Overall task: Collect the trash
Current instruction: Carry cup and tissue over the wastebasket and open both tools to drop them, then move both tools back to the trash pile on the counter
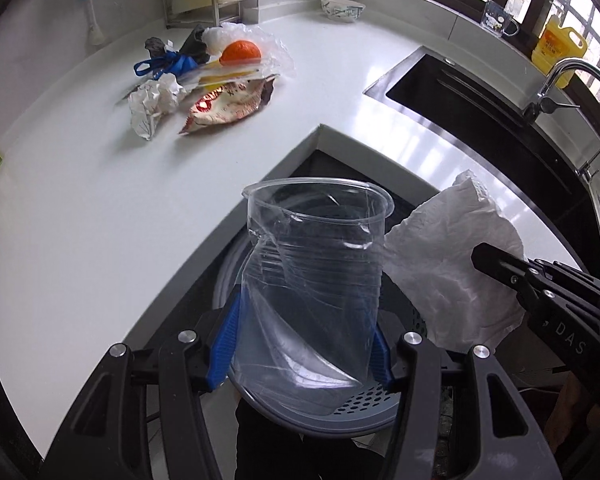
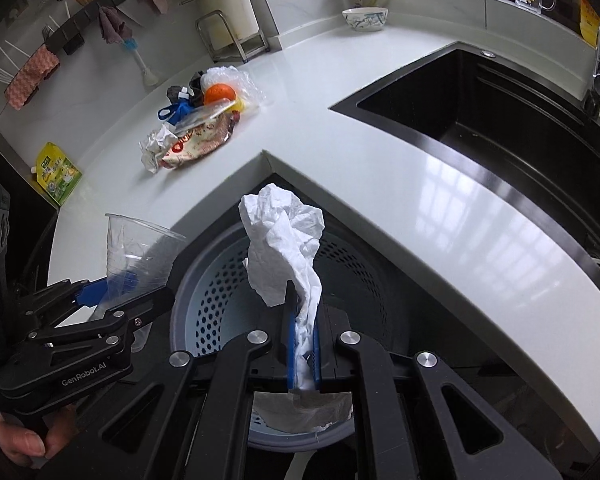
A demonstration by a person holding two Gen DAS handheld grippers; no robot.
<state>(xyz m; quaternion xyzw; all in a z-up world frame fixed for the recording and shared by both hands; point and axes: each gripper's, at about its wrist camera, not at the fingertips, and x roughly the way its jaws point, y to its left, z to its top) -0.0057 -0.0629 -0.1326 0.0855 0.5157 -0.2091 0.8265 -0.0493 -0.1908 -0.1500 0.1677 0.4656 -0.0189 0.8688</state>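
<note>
left wrist view: left gripper (image 1: 304, 344) clamped on a crushed clear plastic cup (image 1: 316, 264), its blue pads (image 1: 224, 348) pressing both sides, held over the perforated grey bin (image 1: 340, 412) below the counter corner. right wrist view: right gripper (image 2: 305, 354) pinched tight on a crumpled white paper towel (image 2: 284, 248), above the same bin (image 2: 220, 300). remaining trash pile (image 2: 196, 128) lies on the white counter (image 2: 340, 140), well apart; it appears to include an orange and wrappers. black sink (image 2: 500, 120) lies to the right.
</note>
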